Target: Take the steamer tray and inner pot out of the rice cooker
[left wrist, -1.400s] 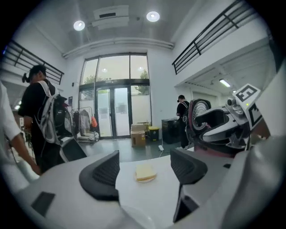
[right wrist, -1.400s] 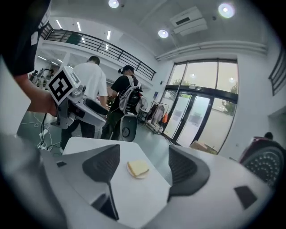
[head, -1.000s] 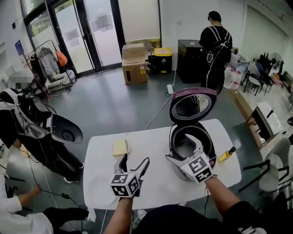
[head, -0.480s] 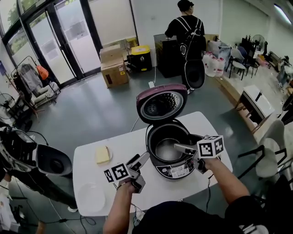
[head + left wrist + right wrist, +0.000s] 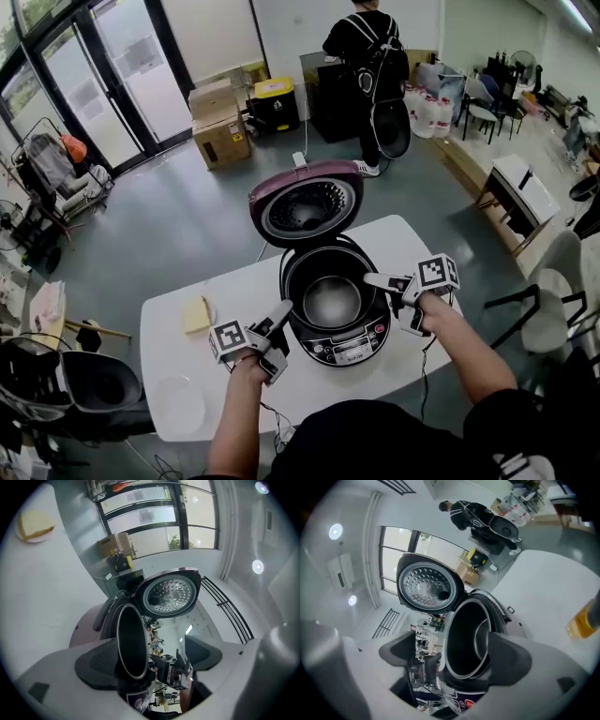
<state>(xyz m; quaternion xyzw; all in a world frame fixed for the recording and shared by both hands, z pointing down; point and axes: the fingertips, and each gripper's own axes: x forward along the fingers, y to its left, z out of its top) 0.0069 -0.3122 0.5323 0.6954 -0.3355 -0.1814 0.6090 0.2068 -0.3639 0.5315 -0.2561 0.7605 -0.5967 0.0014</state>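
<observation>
**At either side of the open rice cooker, both grippers wait with jaws apart**

Between the two grippers stands the rice cooker (image 5: 349,349) on a white table (image 5: 187,366), its lid (image 5: 307,204) raised at the far side. The inner pot (image 5: 330,298) sits in the cooker. It is just to the right of the left gripper (image 5: 278,328) and just to the left of the right gripper (image 5: 389,300). Both grippers have their jaws spread wide and neither holds anything. Each points at the pot's rim from its own side and does not touch it.

The step in hand looks like a two-sided reach for the rim. To do it well, each gripper should probably slip one jaw inside the pot wall and one outside, at opposite points of the rim. Both should then close evenly and lift straight up, keeping the pot level and clear of the lid.

The head view alone shows the whole layout. It includes a yellow block (image 5: 197,314) and a pale round dish (image 5: 178,403) on the table to the left of the left gripper. A person (image 5: 370,56) stands far beyond the lid.

Only the gripper views show the gap between each pair of jaws, with the pot's dark mouth ahead and the opposite gripper beyond it. The right gripper view also shows a pale ring deep inside the pot. Whether that is a steamer tray or the pot's floor cannot be told. That view also catches a yellow object (image 5: 581,620) on the table to the right gripper's right, which the head view does not show.
</observation>
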